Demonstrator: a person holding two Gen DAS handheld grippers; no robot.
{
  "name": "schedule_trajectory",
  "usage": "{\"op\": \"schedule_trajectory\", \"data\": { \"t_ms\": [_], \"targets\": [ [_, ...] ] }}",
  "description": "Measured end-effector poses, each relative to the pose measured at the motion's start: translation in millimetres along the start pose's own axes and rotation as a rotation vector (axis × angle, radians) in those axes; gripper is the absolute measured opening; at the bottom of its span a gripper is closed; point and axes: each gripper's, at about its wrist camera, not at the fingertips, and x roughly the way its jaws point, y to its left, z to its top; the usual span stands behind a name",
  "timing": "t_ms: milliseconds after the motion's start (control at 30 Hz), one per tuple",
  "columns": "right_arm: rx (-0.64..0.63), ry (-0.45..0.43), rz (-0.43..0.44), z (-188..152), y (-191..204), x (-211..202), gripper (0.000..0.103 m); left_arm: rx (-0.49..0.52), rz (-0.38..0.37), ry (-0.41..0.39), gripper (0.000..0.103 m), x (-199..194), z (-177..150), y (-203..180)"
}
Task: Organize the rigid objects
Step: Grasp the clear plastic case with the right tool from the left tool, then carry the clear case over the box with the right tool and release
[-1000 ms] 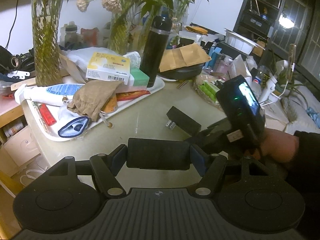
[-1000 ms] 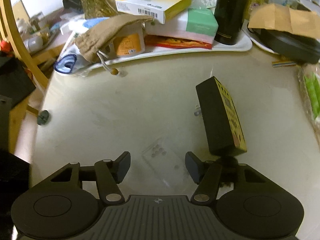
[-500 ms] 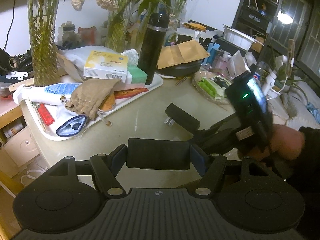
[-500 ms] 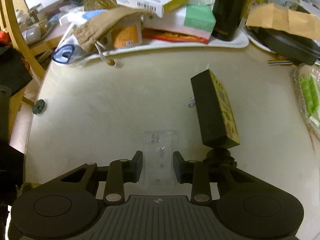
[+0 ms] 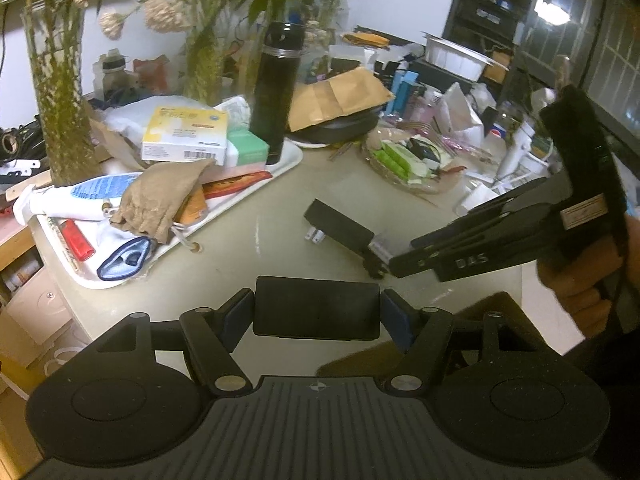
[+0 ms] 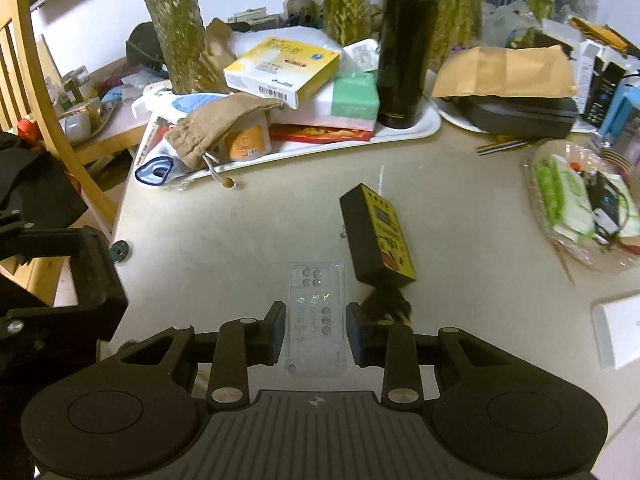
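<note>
Between the right gripper fingers: 1 clear plastic case, now pinched and raised off the table — spread and empty 1 second ago. Just right of it lies the black adapter; left gripper clamps a black block — pickup judged complete, transfer to the tray pending.

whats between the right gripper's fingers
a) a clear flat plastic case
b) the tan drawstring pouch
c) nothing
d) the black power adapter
a: in the right wrist view the right gripper has its fingers closed on the sides of the clear flat plastic case, while the black power adapter lies just beside it on the table.
</note>
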Motion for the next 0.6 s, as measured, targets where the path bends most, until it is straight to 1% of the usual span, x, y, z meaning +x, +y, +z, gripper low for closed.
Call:
{"op": "schedule_trajectory", "data": {
  "t_ms": [133, 267, 433, 600],
  "targets": [
    [0.031, -0.026, 0.0, -11.7, -6.7, -23.2, 0.035, 0.028, -0.031, 0.021, 0.068, -2.3, 1.0, -7.2],
    [0.053, -0.041, 0.026, -23.6, -9.5, -41.9, 0.035, 0.06, -0.048, 0.042, 0.068, -2.8, 0.0, -14.7],
    [0.069, -0.057, 0.036, -38.9, -10.3, -58.1, 0.035, 0.091, -0.072, 0.07, 0.068, -3.6, -3.2, -23.5],
    [0.071, -0.065, 0.042, -53.4, -8.5, -69.7, 0.035, 0.141, -0.096, 0.121, 0.068, -1.3, -9.1, -33.4]
  ]
}}
